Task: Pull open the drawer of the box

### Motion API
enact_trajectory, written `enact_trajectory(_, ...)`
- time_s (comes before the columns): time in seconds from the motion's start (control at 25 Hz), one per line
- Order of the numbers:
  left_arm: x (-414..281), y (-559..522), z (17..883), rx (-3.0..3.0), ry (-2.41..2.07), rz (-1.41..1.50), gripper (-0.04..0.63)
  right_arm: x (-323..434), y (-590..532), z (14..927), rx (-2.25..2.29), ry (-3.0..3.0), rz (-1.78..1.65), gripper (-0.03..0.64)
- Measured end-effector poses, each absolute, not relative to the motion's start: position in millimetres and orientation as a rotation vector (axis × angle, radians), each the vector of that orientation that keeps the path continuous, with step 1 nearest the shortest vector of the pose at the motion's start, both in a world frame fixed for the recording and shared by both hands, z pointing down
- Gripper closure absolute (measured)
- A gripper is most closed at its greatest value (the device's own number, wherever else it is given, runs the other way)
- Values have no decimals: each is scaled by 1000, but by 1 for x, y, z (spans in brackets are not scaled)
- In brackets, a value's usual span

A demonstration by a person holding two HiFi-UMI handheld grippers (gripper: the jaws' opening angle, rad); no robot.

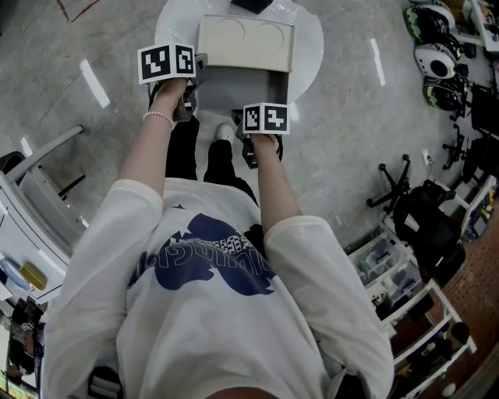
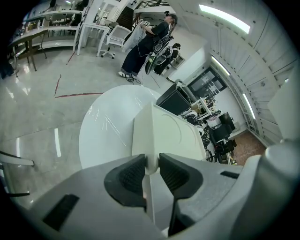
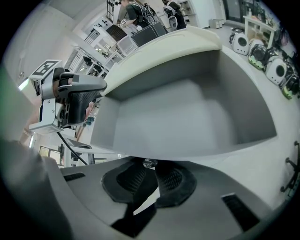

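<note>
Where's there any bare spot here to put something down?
The open drawer is empty inside. The round table is bare left of the box. Crowded: the box's near corner, clamped by the left gripper, and the drawer's knob, held by the right gripper.

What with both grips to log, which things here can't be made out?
Drawer knob: right gripper view, only a sliver shows between the right tongs; the drawer front covers the rest.
Left tongs on the box: head view, the marker cube covers most of them.
Dark item on the table: head view, cut off by the top edge.
</note>
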State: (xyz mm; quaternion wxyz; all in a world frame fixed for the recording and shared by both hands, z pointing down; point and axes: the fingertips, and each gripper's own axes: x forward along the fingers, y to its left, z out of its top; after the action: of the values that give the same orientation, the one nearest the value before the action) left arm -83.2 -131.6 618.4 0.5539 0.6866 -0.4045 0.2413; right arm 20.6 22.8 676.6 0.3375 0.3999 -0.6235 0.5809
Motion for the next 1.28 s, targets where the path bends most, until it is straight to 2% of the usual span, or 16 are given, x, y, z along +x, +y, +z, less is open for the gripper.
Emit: enact_trajectory(1.28,-85,-136,616,1627,-958,567,491,16,25,682,1045,-1625,1533,561)
